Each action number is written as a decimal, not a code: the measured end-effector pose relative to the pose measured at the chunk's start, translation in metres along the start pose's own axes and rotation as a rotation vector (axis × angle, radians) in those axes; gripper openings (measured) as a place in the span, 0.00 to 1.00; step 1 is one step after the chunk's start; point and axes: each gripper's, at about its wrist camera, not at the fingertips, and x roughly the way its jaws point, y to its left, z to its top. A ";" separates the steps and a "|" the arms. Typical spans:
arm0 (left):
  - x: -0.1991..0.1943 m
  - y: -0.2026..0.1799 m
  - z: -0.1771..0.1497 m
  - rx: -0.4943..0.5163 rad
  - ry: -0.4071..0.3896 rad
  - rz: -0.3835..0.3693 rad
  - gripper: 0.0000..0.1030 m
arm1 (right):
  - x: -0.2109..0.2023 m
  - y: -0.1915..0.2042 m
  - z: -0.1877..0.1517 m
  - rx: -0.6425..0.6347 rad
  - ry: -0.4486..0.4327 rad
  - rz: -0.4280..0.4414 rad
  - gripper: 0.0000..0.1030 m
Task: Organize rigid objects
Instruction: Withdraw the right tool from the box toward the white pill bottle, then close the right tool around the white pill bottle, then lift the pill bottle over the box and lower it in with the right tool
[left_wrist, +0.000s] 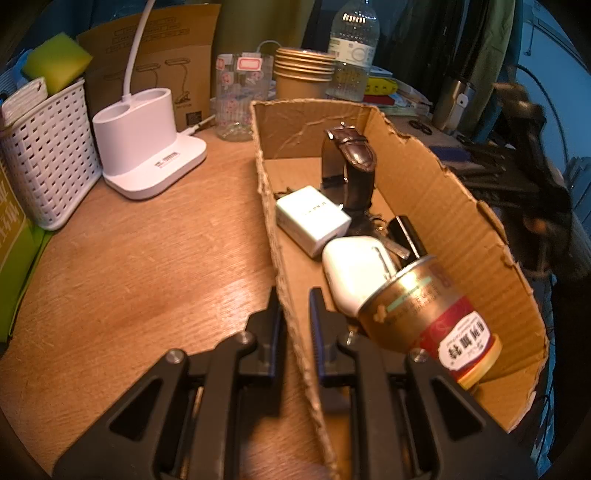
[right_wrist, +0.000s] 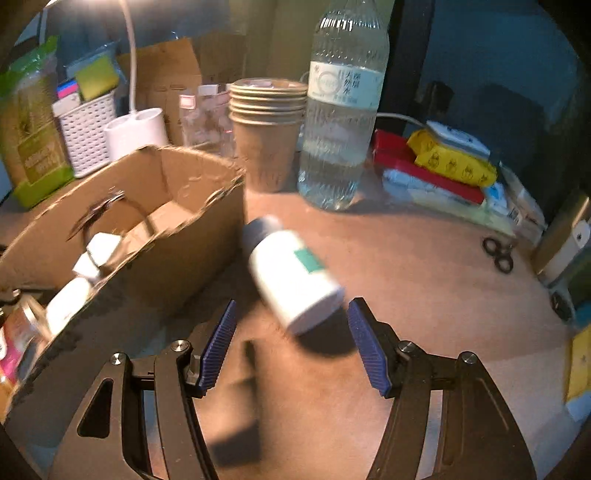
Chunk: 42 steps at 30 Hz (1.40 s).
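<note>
Table (left_wrist: 129, 258): wooden top, bearing everything below.
Box (left_wrist: 443, 206): open cardboard tray, torn rim; at 9 o'clock of the white bottle in the right wrist view.
Left gripper (left_wrist: 297, 314): jaws narrow, clamped on the box's near wall, one pad on each side of it.
Right gripper (right_wrist: 291, 332): jaws wide, nothing gripped; the white bottle lies just ahead, at 12 o'clock.
White bottle (right_wrist: 291, 273): dark cap, on its side on the table, outside the box.
Can (left_wrist: 424, 317): gold and red, on its side, nearest item in the box.
Watch (left_wrist: 351, 166): brown strap, at the box's far end.
Charger (left_wrist: 310, 221): white, at 7 o'clock of the watch.
Case (left_wrist: 354, 269): white, between charger and can.
</note>
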 end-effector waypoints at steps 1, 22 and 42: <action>0.000 0.000 0.000 0.000 0.000 -0.001 0.14 | 0.005 -0.003 0.004 0.004 0.007 -0.010 0.64; 0.000 0.000 0.000 0.000 0.000 0.001 0.14 | -0.001 -0.004 0.006 0.045 -0.057 -0.092 0.51; 0.000 0.000 0.000 0.000 0.000 0.000 0.14 | -0.076 0.015 0.006 0.046 -0.183 -0.183 0.47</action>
